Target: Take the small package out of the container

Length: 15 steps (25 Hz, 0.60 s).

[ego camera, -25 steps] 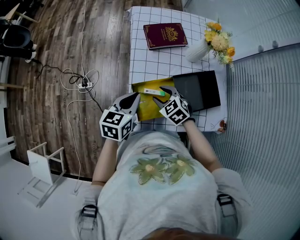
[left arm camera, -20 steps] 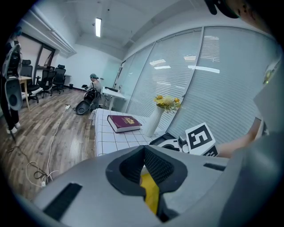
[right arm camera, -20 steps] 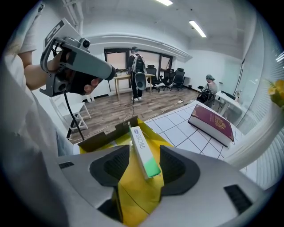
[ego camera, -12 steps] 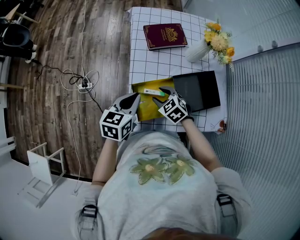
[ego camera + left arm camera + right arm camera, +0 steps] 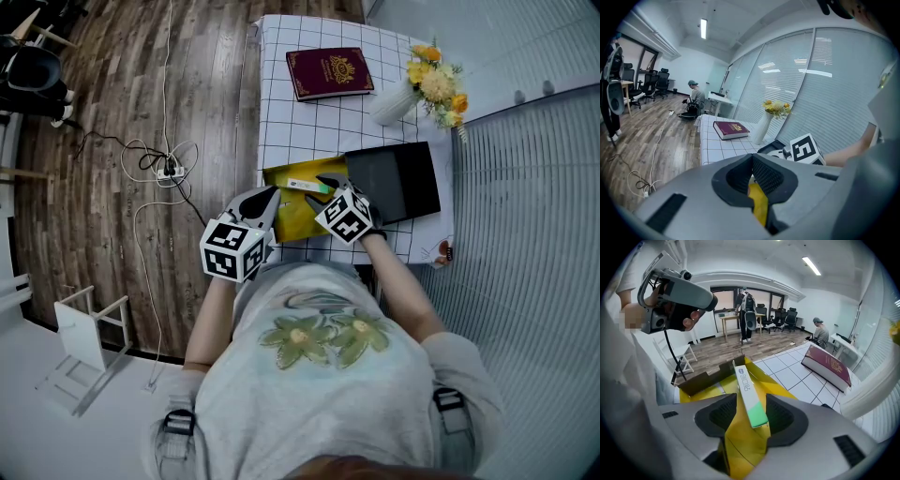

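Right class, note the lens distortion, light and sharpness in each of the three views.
Head view: the fisheye bows the edges of the table; light even, shadows faint. Left gripper view: black corners, blinds bright, their lines bowed. Right gripper view: black corners too, ceiling lamp brightest, small package sharp.

**Operator:** What sort of premises is this?

**Inspector:** You are working in an open-plan office. Noted: black swivel chairs (image 5: 790, 318) grouped by a pale wooden desk (image 5: 729, 316), a long ceiling strip light (image 5: 703, 28), glazed partition walls with slatted blinds (image 5: 820, 89), grey-brown wood-plank flooring (image 5: 103, 112), and a seated person in a cap (image 5: 697, 98) at the far end.
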### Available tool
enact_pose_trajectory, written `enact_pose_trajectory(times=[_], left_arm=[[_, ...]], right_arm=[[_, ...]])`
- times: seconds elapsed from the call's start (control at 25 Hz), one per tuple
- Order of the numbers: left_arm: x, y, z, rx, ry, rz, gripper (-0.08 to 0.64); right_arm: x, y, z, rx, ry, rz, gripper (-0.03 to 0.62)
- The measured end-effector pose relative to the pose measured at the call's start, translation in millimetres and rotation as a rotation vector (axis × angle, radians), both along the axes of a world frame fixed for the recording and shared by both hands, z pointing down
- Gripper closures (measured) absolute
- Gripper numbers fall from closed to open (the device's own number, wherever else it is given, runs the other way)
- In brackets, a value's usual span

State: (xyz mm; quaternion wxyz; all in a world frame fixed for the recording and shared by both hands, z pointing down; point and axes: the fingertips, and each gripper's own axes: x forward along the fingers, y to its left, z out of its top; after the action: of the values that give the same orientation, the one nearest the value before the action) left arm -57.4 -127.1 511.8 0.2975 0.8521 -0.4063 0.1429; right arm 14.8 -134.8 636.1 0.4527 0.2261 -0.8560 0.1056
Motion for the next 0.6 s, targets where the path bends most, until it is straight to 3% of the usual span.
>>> enact_pose_trajectory(times=[0.24,0.6], left_arm=[[0,0,2,-0.003,-0.004,0.003,0.552],[0,-1,3,-0.007,-0.007,0.005,0.552]], right_arm=[[-1,3,8,-0.012,0.014,-0.008,0.408],[-2,7,11,-0.004,0.004,0.009,0.482]])
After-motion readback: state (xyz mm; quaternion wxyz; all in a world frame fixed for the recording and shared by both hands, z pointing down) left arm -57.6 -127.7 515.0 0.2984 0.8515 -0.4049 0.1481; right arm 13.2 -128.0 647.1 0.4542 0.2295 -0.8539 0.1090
